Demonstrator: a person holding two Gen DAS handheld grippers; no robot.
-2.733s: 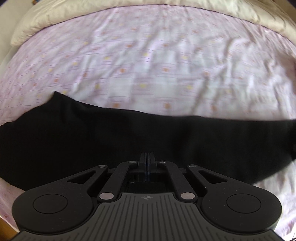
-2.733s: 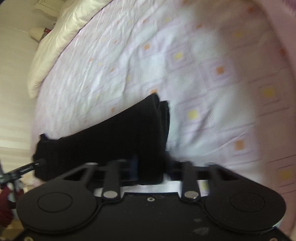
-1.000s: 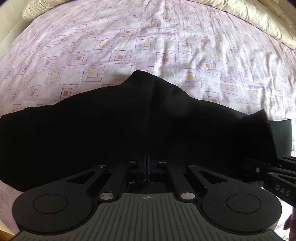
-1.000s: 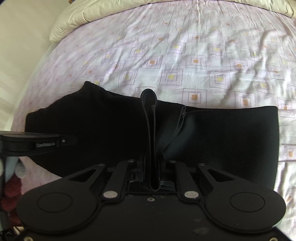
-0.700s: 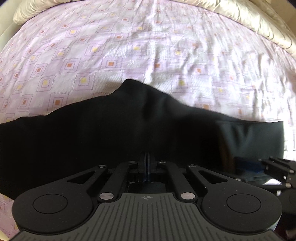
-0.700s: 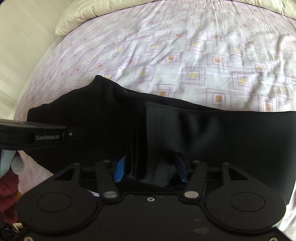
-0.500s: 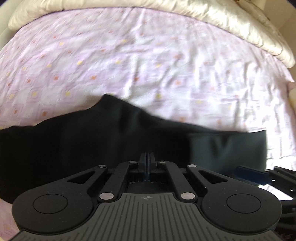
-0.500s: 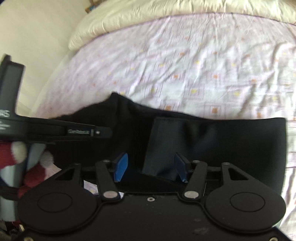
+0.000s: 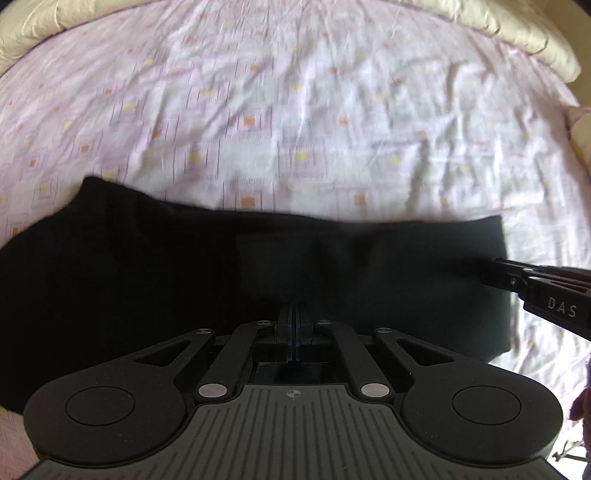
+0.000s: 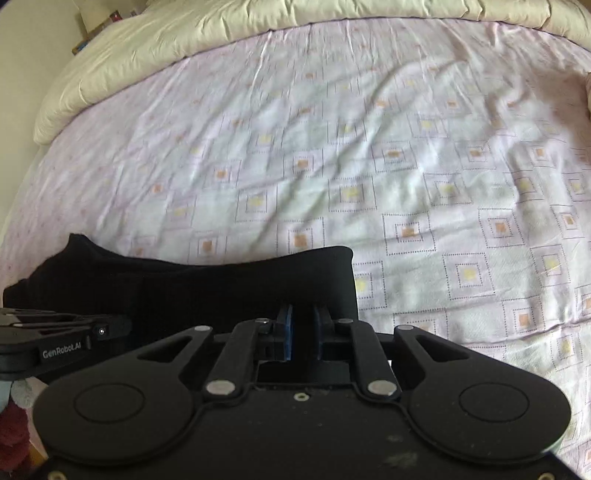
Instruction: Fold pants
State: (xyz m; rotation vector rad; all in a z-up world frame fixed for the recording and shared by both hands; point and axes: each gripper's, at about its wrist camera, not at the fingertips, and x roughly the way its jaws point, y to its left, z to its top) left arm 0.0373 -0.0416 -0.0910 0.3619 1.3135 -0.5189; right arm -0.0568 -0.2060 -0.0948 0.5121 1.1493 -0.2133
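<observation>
Lilac patterned bedsheet stretches ahead; black pants lie across it under both tongs. Left tongs are pinched fully together, while right tongs, just narrowing, hold pants fabric.

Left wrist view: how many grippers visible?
2. Left gripper bottom centre, shut, over the pants. Right gripper at the right edge; its jaws have just been closing, pants between them.

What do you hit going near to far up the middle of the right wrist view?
right gripper → black pants → patterned lilac sheet → cream duvet at the far edge.
</observation>
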